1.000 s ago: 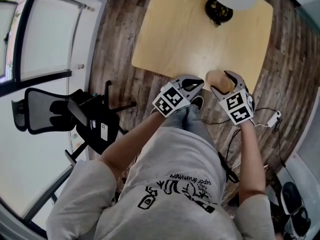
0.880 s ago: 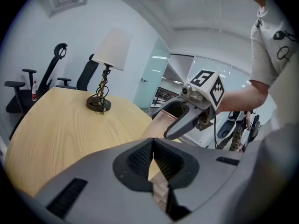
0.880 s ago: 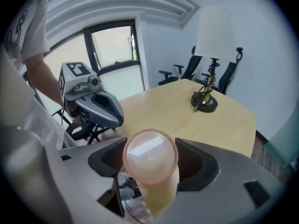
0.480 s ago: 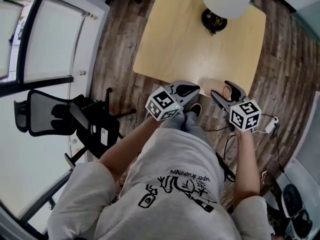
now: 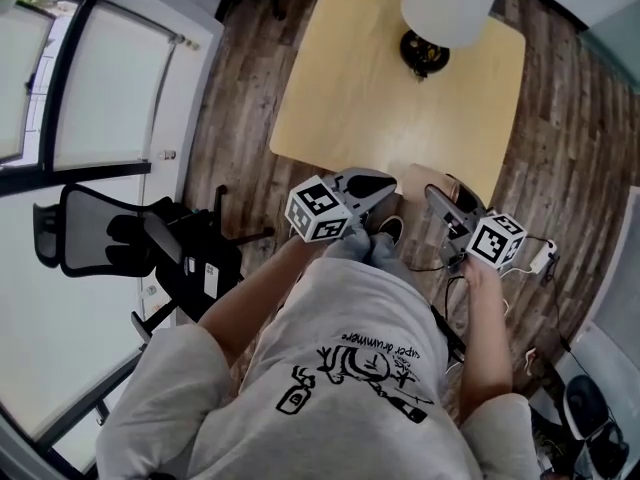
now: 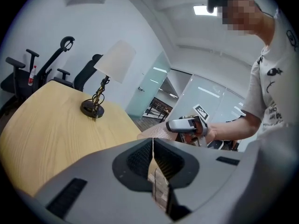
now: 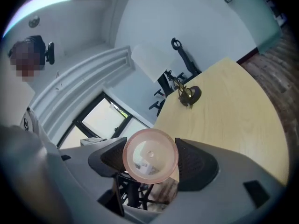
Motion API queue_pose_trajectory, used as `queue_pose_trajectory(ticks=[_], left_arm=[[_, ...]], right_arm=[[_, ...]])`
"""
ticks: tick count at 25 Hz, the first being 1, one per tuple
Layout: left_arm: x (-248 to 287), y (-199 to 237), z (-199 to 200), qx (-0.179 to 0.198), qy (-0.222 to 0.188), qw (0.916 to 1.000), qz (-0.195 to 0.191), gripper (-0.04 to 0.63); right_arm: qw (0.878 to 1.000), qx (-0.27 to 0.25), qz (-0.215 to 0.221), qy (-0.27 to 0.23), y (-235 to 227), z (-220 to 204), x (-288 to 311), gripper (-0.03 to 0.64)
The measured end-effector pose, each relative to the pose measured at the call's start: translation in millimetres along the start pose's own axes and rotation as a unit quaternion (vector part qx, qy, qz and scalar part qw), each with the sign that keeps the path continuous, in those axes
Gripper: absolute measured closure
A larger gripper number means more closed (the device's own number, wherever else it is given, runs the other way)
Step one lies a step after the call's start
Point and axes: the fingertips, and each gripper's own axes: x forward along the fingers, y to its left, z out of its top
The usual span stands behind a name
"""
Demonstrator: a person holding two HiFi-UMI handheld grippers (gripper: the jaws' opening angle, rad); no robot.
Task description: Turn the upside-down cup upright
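Observation:
A pink see-through cup [image 7: 150,149] lies crosswise between the jaws of my right gripper [image 7: 150,161], which is shut on it. One round end of the cup faces the camera. In the head view the cup [image 5: 421,177] hangs at the near edge of the wooden table [image 5: 370,78], in my right gripper [image 5: 446,194]. My left gripper [image 5: 383,180] hovers beside it, shut and holding nothing. In the left gripper view, that gripper's [image 6: 153,143] jaws meet in a thin line, and the right gripper [image 6: 189,124] and the cup [image 6: 153,131] show beyond it.
A table lamp with a white shade [image 5: 449,2] and dark base [image 5: 424,53] stands at the table's far side. A black office chair [image 5: 110,233] is on the left. Cables and a white plug strip [image 5: 541,257] lie on the plank floor to the right.
Both grippers have lifted and drawn back toward the person. The right one has rolled over with the cup still in its jaws. The left has stayed shut.

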Motion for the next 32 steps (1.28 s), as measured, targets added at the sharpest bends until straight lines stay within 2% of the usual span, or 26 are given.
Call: queue_pose_trajectory(ticks=[4,9,10,12,18,22,32], left_arm=[[-3.7,-6.1,5.3,-0.025,-0.006,0.9993,-0.027,0.584],[-7.2,-16.5,14.1,-0.086,-0.024,0.9929,-0.078,0.581],[-7.0,-19.5,14.8,-0.095,-0.023,0.9912,-0.09,0.567],[-6.8,-26.4,15.3,-0.107,-0.018,0.9876,-0.113,0.488],[-1.8,-40.5,22.1,-0.123,-0.009,0.9796,-0.159,0.468],[4.8,-44.7,24.2,-0.114,0.004,0.9795,-0.165,0.469],[24.6,-58.9,26.9,-0.125,0.02,0.9733,-0.192,0.481]], right_arm=[[0.999,0.036,0.024,-0.026,6.1,4.5,-4.4,0.296],[0.993,0.079,0.065,-0.057,13.5,10.1,-9.9,0.295],[0.992,0.083,0.074,-0.061,15.3,11.4,-10.3,0.295],[0.989,0.093,0.089,-0.067,18.5,11.7,-10.9,0.295],[0.984,0.107,0.126,-0.073,29.7,13.0,-12.0,0.295],[0.978,0.124,0.149,-0.077,39.4,11.8,-11.8,0.296],[0.973,0.142,0.163,-0.086,38.7,9.5,-11.3,0.295]])
